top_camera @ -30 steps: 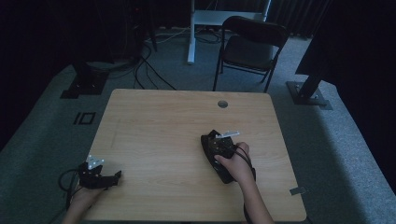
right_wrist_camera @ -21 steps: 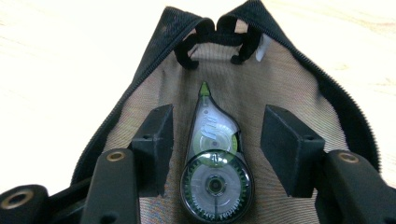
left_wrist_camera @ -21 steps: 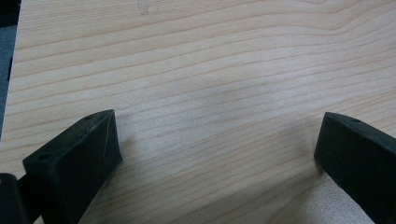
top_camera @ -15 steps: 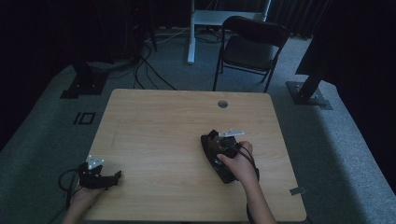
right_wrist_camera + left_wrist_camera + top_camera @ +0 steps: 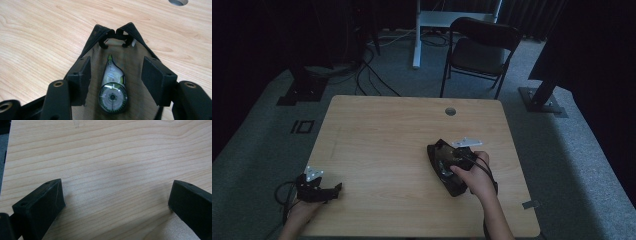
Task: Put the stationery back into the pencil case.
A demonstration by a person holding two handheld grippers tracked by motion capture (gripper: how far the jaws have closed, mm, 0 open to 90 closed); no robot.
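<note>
A: While the right gripper (image 5: pixel 113 75) hangs low in its own view, its jaws stand wide on either side of a correction tape roller (image 5: pixel 113 88), gripping nothing. The roller lies inside a black mesh pouch (image 5: pixel 98 37) at centre frame.

B: What might slip?

A: If the jaws close, they could pinch the mesh along with the roller and drag the whole pouch. Its open mouth might also fold shut.

B: And the other one?

A: At the lower left of the high view, the left gripper (image 5: pixel 319 189) rests near the table (image 5: pixel 387 130) edge, jaws wide and empty; a nudge could tip it off.
</note>
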